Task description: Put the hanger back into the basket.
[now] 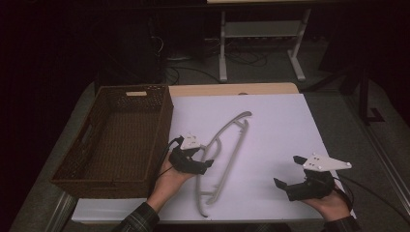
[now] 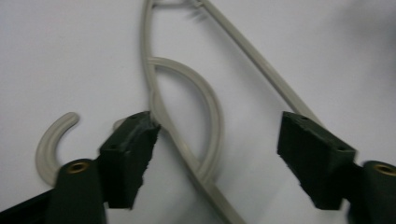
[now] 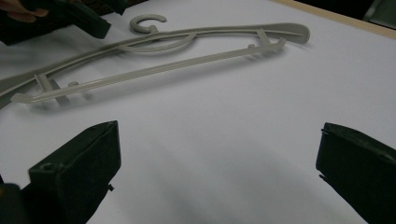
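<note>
Now, line by line:
Hanger (image 1: 227, 150): grey plastic, flat on the white sheet (image 1: 270, 121), just right of the wicker basket (image 1: 116, 140).
Left gripper (image 1: 196, 162): at the hanger's hook end, between basket and hanger; jaws straddling the neck and inner loop, one pad touching the neck (image 2: 159, 107), the other still apart from the bar, so no clamp yet.
Right gripper (image 1: 290, 186): well right of the hanger, over bare sheet; jaws spread wide, holding nothing.
Hook (image 3: 147, 22): curling towards the basket side.
</note>
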The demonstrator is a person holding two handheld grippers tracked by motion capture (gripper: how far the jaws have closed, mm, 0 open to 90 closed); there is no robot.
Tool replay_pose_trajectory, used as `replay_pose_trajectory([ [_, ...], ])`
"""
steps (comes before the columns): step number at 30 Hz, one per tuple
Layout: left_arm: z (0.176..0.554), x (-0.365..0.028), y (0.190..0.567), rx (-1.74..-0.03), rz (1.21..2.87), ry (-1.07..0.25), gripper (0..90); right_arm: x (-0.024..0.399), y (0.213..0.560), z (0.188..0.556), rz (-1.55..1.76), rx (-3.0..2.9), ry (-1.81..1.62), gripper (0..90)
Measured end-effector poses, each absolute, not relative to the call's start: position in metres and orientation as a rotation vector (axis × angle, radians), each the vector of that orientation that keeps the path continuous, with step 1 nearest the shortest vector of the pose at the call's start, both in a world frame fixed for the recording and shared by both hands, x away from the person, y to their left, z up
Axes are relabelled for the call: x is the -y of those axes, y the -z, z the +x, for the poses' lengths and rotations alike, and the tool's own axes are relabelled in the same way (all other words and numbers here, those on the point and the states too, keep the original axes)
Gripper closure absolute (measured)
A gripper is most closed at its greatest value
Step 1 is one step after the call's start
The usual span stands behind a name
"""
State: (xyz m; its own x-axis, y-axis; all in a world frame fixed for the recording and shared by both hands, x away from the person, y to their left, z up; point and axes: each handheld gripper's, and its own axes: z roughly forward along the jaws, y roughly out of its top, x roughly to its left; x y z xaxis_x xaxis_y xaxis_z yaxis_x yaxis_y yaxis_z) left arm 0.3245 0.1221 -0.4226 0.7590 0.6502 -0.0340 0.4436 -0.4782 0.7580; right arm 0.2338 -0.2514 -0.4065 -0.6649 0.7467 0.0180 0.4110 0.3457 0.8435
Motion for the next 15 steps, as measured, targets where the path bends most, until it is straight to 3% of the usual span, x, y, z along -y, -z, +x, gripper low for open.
replay_pose_trajectory([
  [10, 0.346, -0.119, 0.435, -0.938, 2.163, -0.319, 57.2, 0.251, 0.407, 0.234, 1.02, -2.247, -1.233, 0.0],
  [15, 0.35, -0.117, 0.438, -0.969, 2.18, -0.301, 63.2, 0.252, 0.408, 0.234, 1.023, -2.245, -1.233, 0.0],
])
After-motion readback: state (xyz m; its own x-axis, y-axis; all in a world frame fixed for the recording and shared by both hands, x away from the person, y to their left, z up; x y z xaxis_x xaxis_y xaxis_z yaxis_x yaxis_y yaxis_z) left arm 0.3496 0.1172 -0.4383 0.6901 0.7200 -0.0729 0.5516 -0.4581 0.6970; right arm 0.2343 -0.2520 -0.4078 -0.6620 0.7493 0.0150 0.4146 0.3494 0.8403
